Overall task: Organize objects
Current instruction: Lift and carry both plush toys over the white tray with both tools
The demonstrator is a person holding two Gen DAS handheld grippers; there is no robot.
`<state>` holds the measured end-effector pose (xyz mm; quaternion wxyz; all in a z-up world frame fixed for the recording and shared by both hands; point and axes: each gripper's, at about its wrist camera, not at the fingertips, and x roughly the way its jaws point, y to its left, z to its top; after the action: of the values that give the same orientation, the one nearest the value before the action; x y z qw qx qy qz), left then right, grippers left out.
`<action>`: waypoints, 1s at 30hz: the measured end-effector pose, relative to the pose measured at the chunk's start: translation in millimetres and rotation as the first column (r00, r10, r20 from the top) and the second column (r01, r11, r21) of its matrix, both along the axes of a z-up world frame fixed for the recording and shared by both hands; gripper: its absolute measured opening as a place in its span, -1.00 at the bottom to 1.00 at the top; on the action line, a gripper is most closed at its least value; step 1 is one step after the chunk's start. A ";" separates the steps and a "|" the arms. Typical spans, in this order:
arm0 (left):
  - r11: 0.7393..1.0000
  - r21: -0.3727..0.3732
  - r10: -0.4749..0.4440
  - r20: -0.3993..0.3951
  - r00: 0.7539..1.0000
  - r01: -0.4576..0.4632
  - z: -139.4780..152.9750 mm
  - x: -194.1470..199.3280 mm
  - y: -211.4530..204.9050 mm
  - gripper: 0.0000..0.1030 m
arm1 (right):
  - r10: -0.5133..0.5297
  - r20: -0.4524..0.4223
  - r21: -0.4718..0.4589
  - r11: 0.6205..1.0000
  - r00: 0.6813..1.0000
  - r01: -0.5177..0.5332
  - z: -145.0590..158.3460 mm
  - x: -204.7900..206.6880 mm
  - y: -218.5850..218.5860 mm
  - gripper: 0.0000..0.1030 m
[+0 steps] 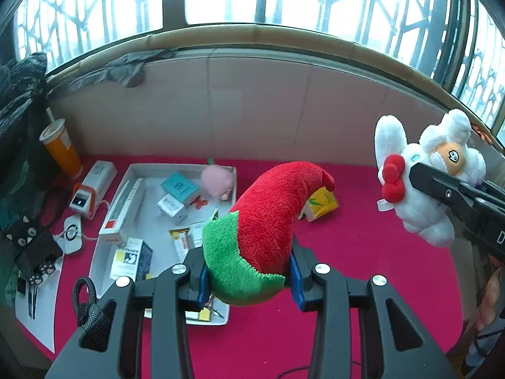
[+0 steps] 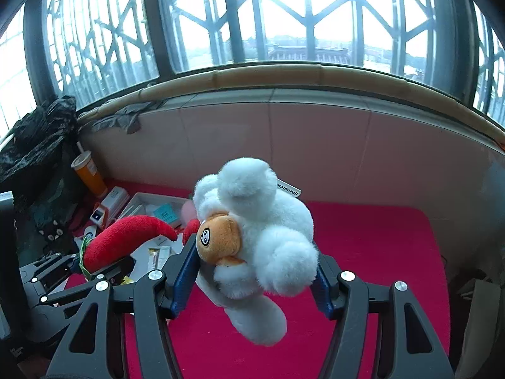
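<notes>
Left gripper [image 1: 249, 276]: 1; I see its jaws pinching 1 plush chili [image 1: 268, 218] by the green end, held above the tray
Right gripper [image 2: 255, 279]: 1; my jaws squeeze 1 white plush toy [image 2: 262, 230], raised over the red cloth [image 2: 378, 252]
White tray [image 1: 104, 252]: 1; holds 1 pink plush [image 1: 217, 181]; I count about 6 small boxes and packets
Yellow box [image 1: 323, 203]: 1; on cloth beside tray
Orange cup [image 1: 61, 150]: 1; far left

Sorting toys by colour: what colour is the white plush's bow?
Red; the bow shows best in the left wrist view.
</notes>
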<state>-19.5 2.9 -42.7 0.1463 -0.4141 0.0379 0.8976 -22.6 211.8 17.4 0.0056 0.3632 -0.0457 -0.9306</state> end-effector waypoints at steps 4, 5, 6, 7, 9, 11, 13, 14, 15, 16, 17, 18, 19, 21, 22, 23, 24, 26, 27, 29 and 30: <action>0.999 0.009 0.031 0.013 0.999 -0.031 -2.3 -0.4 -16.6 -0.26 | 0.027 0.006 -0.001 1.000 1.000 -0.027 -1.1 -3.7 -12.0 0.29; 0.999 0.012 0.037 0.013 0.999 -0.037 -2.5 -0.9 -20.3 -0.26 | 0.036 0.006 0.001 0.999 0.999 -0.036 -0.9 -4.7 -15.6 0.29; 0.999 0.013 0.042 0.010 0.999 -0.042 -2.1 -0.8 -23.2 -0.26 | 0.043 0.005 0.002 0.999 0.999 -0.043 -0.4 -5.8 -18.4 0.29; 0.999 0.013 0.047 0.007 0.999 -0.047 -1.5 -0.7 -25.7 -0.26 | 0.051 0.004 0.005 0.999 0.999 -0.051 0.3 -7.0 -22.0 0.29; 0.998 0.015 0.059 0.001 0.998 -0.059 -0.5 -0.8 -32.1 -0.26 | 0.066 0.003 0.008 0.998 0.998 -0.066 0.9 -9.3 -29.2 0.30; 0.997 0.015 0.073 0.000 0.997 -0.073 -0.1 -1.9 -38.4 -0.26 | 0.078 0.003 0.013 0.997 0.997 -0.078 1.3 -11.2 -35.0 0.29; 0.996 0.017 0.082 -0.001 0.997 -0.082 0.4 -2.7 -42.9 -0.26 | 0.091 0.001 0.016 0.996 0.996 -0.091 2.3 -13.5 -40.7 0.29; 0.996 0.018 0.087 -0.002 0.996 -0.087 0.5 -3.4 -46.1 -0.26 | 0.095 0.000 0.018 0.995 0.995 -0.095 2.6 -14.0 -42.7 0.29; 0.996 0.018 0.091 -0.002 0.996 -0.091 0.6 -3.9 -48.2 -0.26 | 0.099 -0.001 0.019 0.995 0.995 -0.099 3.2 -15.5 -45.1 0.30; 0.995 0.019 0.094 -0.002 0.996 -0.094 0.5 -4.3 -50.2 -0.26 | 0.101 -0.001 0.020 0.995 0.995 -0.101 3.5 -16.8 -46.5 0.30; 0.995 0.020 0.099 -0.002 0.995 -0.099 0.7 -5.2 -52.8 -0.26 | 0.103 0.000 0.021 0.994 0.995 -0.103 3.5 -18.2 -48.3 0.30; 0.995 0.021 0.101 -0.002 0.995 -0.101 0.8 -5.9 -54.5 -0.26 | 0.104 0.001 0.021 0.994 0.995 -0.104 3.4 -19.1 -49.5 0.30; 0.995 0.021 0.103 -0.003 0.995 -0.102 1.1 -6.4 -55.7 -0.26 | 0.105 0.003 0.020 0.994 0.994 -0.105 3.1 -20.0 -50.7 0.30; 0.994 0.024 0.107 -0.004 0.994 -0.107 1.5 -8.6 -58.9 -0.26 | 0.109 0.007 0.022 0.994 0.994 -0.110 2.2 -22.4 -53.4 0.30; 0.994 0.025 0.108 -0.005 0.994 -0.108 1.5 -9.3 -60.3 -0.26 | 0.112 0.009 0.023 0.993 0.994 -0.112 1.6 -23.8 -55.2 0.30; 0.994 0.026 0.111 -0.006 0.994 -0.111 1.2 -10.5 -62.3 -0.26 | 0.115 0.012 0.023 0.993 0.993 -0.115 1.1 -24.6 -56.6 0.30; 0.993 0.027 0.113 -0.006 0.994 -0.113 0.8 -11.1 -63.9 -0.26 | 0.119 0.015 0.025 0.993 0.993 -0.119 0.3 -26.5 -58.8 0.30; 0.993 0.028 0.119 -0.003 0.993 -0.119 -0.7 -13.3 -67.3 -0.26 | 0.126 0.021 0.028 0.992 0.992 -0.126 -1.7 -30.1 -62.9 0.30; 0.992 0.029 0.125 0.000 0.992 -0.125 -2.2 -14.7 -70.1 -0.26 | 0.128 0.022 0.030 0.991 0.992 -0.129 -1.9 -30.8 -64.8 0.30; 0.990 0.033 0.137 0.009 0.990 -0.138 -5.0 -17.1 -76.0 -0.26 | 0.135 0.027 0.033 0.990 0.990 -0.136 -3.4 -35.0 -70.1 0.30; 0.989 0.034 0.142 0.011 0.990 -0.142 -6.1 -18.1 -78.1 -0.26 | 0.138 0.028 0.036 0.990 0.990 -0.139 -4.0 -36.2 -72.2 0.30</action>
<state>-37.6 -75.3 -48.7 0.0892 -0.4171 -0.0079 0.9044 -58.8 139.6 13.4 0.0629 0.3775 -0.0027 -0.9239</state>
